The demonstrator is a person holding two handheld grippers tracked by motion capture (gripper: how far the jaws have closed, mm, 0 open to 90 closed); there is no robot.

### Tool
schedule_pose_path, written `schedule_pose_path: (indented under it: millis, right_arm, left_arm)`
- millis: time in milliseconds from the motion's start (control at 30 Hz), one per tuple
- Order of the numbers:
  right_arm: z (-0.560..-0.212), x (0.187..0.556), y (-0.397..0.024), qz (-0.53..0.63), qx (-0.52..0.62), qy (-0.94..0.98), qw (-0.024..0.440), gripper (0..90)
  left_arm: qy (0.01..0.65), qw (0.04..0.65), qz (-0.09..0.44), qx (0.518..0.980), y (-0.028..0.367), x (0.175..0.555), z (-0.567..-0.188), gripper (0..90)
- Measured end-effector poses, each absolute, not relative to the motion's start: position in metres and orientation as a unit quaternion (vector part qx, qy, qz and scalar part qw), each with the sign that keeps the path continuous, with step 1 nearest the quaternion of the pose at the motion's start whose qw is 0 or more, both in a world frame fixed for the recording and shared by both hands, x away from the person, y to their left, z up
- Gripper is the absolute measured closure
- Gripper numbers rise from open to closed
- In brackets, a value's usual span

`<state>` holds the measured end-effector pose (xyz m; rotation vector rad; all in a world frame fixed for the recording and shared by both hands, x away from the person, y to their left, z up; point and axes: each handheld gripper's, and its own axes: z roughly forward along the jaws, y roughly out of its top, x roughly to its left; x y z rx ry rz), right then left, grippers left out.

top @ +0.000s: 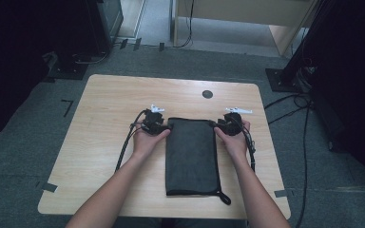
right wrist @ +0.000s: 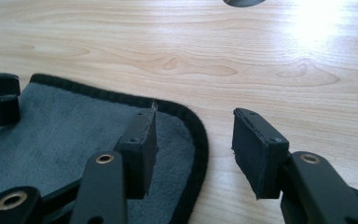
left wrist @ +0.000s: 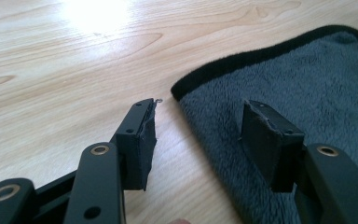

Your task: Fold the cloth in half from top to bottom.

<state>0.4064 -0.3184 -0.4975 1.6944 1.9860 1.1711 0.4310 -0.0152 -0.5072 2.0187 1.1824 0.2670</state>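
Both pairs of jaws stand released, each straddling a far corner of the folded dark towel [top: 192, 156] without pinching it. The left gripper [left wrist: 198, 135] sits at the towel's ten o'clock corner, the right gripper [right wrist: 193, 144] at its two o'clock corner. The towel lies flat at the middle of the bench [top: 109, 109], its loop at five o'clock.

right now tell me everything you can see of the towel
The towel is dark grey and fleecy with a black stitched border and rounded corners. It looks folded into a long rectangle lying flat on the wooden table, and a small black loop sticks out at its near right corner. The left gripper and right gripper each straddle a far corner, jaws open, one jaw over the cloth, not pinching it.
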Motion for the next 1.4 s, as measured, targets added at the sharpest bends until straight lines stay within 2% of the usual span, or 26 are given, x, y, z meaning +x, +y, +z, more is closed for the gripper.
schedule_pose_path:
  millis: [500, 600, 767, 900, 1000, 1267, 1400]
  right_arm:
    - [-0.505, 0.416, -0.322, 0.405, 0.575, 0.700, 0.125, 54.7]
    - [-0.508, 0.417, -0.317, 0.403, 0.559, 0.714, 0.123, 56.5]
    - [-0.517, 0.415, -0.311, 0.390, 0.534, 0.738, 0.135, 65.6]
    - [-0.520, 0.412, -0.314, 0.401, 0.534, 0.731, 0.138, 79.3]
    - [-0.520, 0.413, -0.317, 0.405, 0.543, 0.725, 0.126, 83.7]
    - [-0.503, 0.420, -0.299, 0.400, 0.526, 0.734, 0.154, 86.3]
    - [-0.486, 0.429, -0.284, 0.418, 0.518, 0.729, 0.159, 86.2]
  left_arm:
    - [0.481, 0.366, 0.096, 0.791, -0.022, 0.441, -0.508, 50.9]
    - [0.472, 0.362, 0.098, 0.798, -0.024, 0.439, -0.507, 58.0]
    - [0.458, 0.361, 0.104, 0.806, -0.024, 0.436, -0.508, 70.9]
    - [0.446, 0.363, 0.104, 0.811, -0.024, 0.433, -0.509, 79.9]
    - [0.431, 0.359, 0.118, 0.819, -0.026, 0.431, -0.508, 86.1]
    - [0.439, 0.367, 0.154, 0.805, -0.015, 0.436, -0.498, 88.7]
    - [0.447, 0.369, 0.179, 0.795, 0.003, 0.447, -0.479, 88.8]
